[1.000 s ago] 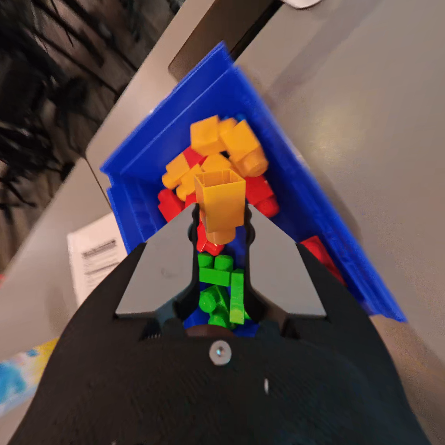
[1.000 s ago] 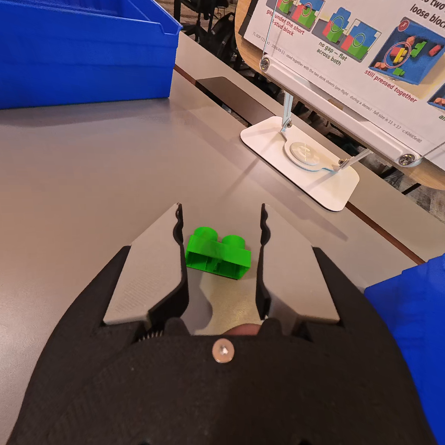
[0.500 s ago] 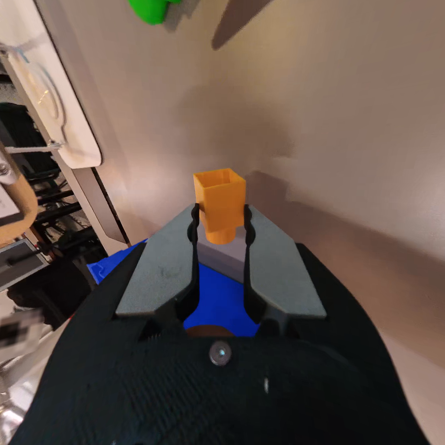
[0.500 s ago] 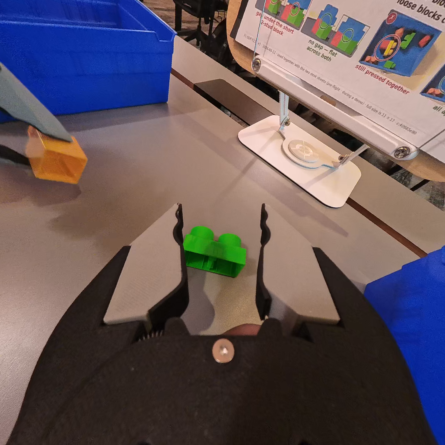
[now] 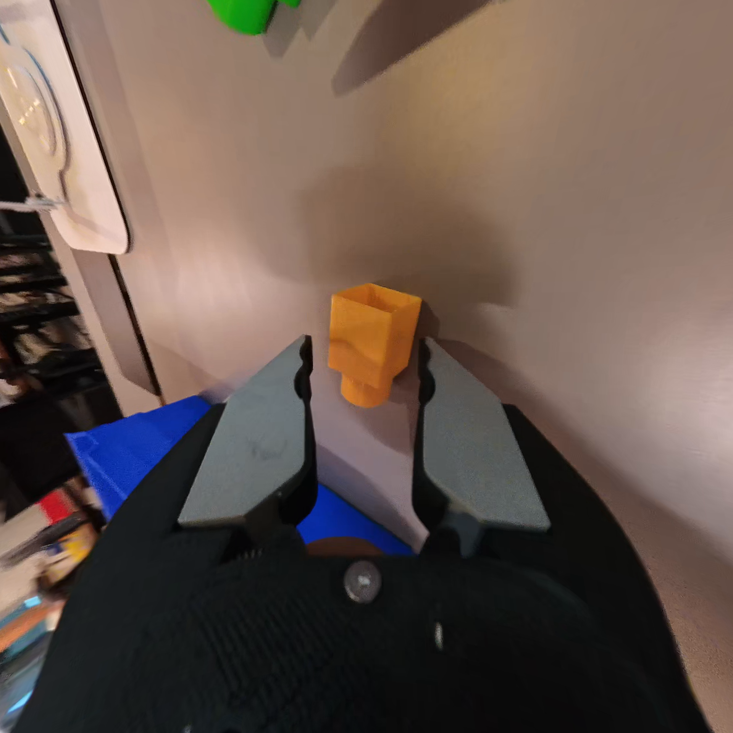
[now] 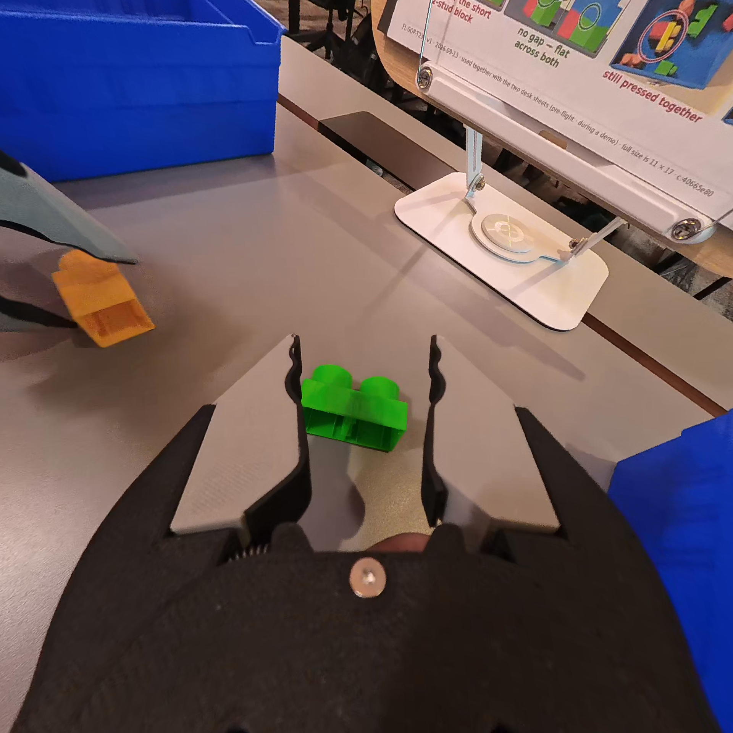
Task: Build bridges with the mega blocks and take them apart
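Note:
An orange single-stud block (image 5: 373, 341) lies on its side on the grey table, between the pads of my left gripper (image 5: 364, 349). The jaws are open, with a gap between each pad and the block. The right wrist view shows the same block (image 6: 103, 305) at the left gripper's fingers (image 6: 59, 226). My right gripper (image 6: 363, 345) is open low over the table. A green two-stud block (image 6: 353, 408) lies tilted between its pads, close to the left one and clear of the right. The green block (image 5: 246, 16) also shows at the top of the left wrist view.
A blue bin (image 6: 139, 79) stands at the back left and another blue bin (image 6: 674, 555) at the right edge. A white stand base (image 6: 503, 254) carries an instruction board (image 6: 575, 59) at the back right. Behind my left gripper lies a blue bin (image 5: 131, 448).
My left gripper carried the orange block from the blue bin to the table near the green block, then opened and let it go. My right gripper stayed open around the green block.

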### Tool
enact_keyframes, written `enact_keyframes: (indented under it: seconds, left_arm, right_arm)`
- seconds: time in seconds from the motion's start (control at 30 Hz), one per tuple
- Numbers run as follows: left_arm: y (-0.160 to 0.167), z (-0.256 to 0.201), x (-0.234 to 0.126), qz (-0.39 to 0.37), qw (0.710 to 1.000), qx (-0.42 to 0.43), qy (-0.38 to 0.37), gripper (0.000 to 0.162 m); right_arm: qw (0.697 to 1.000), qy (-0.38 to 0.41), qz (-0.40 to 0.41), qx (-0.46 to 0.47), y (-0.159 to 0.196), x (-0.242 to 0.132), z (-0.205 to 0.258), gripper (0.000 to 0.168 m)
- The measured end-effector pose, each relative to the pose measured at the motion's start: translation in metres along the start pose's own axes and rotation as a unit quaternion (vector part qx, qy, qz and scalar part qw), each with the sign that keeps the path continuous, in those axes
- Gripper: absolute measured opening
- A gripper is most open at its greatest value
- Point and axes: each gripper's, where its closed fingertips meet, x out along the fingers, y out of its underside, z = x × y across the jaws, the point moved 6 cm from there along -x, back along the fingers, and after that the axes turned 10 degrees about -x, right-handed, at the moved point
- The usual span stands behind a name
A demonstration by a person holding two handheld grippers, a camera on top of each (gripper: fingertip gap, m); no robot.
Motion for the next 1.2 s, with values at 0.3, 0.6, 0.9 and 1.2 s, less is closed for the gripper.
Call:
enact_keyframes:
  seconds: [0.3, 0.6, 0.9, 1.2]
  left_arm:
    - [0.013, 0.009, -0.013, -0.105, 0.93, -0.332, 0.114, 0.061]
    - [0.031, 0.006, -0.002, -0.167, 0.804, -0.538, 0.19, 0.07]
    - [0.018, 0.01, 0.002, -0.171, 0.791, -0.558, 0.186, 0.071]
    - [0.036, 0.03, -0.003, -0.173, 0.776, -0.589, 0.146, 0.072]
  right_arm:
    - [1.0, 0.001, 0.002, -0.001, 0.001, 0.001, 0.0, 0.062]
    - [1.0, 0.001, 0.001, -0.003, 0.0, 0.001, 0.001, 0.062]
    - [1.0, 0.007, -0.002, -0.005, -0.002, -0.002, -0.001, 0.062]
    - [1.0, 0.008, -0.005, -0.009, -0.004, -0.003, -0.001, 0.062]
